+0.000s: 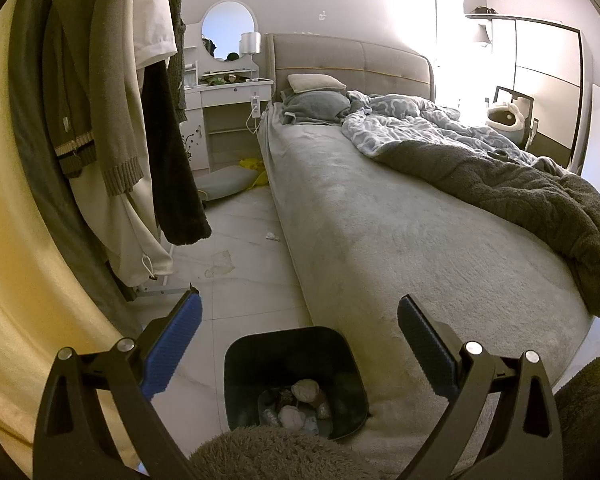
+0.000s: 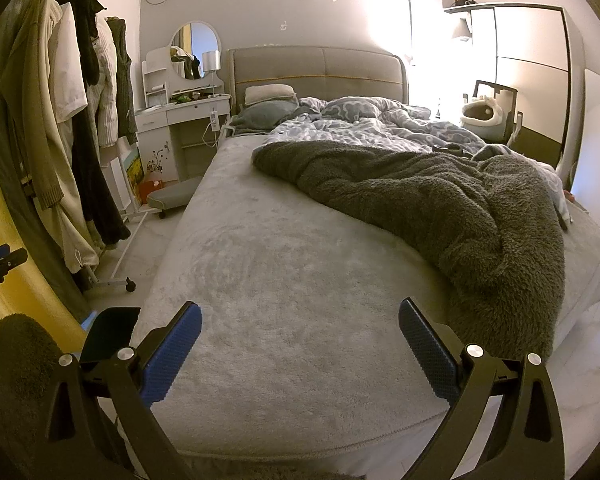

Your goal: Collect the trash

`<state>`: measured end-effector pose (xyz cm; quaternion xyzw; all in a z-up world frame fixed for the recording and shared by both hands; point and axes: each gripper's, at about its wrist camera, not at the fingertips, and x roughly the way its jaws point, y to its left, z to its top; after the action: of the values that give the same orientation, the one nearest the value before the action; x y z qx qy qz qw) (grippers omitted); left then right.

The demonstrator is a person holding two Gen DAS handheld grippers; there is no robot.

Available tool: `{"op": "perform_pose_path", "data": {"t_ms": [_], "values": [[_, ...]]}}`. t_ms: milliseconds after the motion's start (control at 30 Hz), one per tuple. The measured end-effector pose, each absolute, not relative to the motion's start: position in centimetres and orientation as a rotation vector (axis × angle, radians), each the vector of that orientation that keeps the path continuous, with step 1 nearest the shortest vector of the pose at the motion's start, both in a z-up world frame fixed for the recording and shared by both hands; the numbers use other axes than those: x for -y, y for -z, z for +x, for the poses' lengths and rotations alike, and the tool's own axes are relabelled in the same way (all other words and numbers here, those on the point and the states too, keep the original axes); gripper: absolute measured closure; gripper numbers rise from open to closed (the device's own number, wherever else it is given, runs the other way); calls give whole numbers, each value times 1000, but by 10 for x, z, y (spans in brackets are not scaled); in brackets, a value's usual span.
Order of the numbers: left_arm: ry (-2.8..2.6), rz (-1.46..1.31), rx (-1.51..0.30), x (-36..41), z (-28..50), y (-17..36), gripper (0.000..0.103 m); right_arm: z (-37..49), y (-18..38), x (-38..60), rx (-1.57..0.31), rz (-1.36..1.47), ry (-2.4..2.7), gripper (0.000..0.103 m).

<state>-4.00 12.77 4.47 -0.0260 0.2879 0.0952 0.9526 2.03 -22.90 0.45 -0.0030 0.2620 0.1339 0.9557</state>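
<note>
Bedroom floor beside the bed (image 1: 400,240), seen between pickups. My left gripper (image 1: 300,344) hangs above the black trash bin (image 1: 236,360), fingers wide apart and empty; crumpled wads (image 1: 306,390) already lie in the bin's bottom. My right gripper (image 2: 300,344) points over the mattress, fingers likewise spread, holding nothing. One small white scrap (image 1: 272,235) lies on the tiles close against the bed's side, well apart from the bin. I judge the search step to be in hand: the next move calls for carrying a gripper forward and down to that scrap, then closing on it.
</note>
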Motion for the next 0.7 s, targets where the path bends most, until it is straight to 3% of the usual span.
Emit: {"op": "perform_pose_path", "data": {"t_ms": [700], "values": [[-188,-54,-584,-128,-40,-45,3,20,-5,229,-532,-9,-272,3]]}}
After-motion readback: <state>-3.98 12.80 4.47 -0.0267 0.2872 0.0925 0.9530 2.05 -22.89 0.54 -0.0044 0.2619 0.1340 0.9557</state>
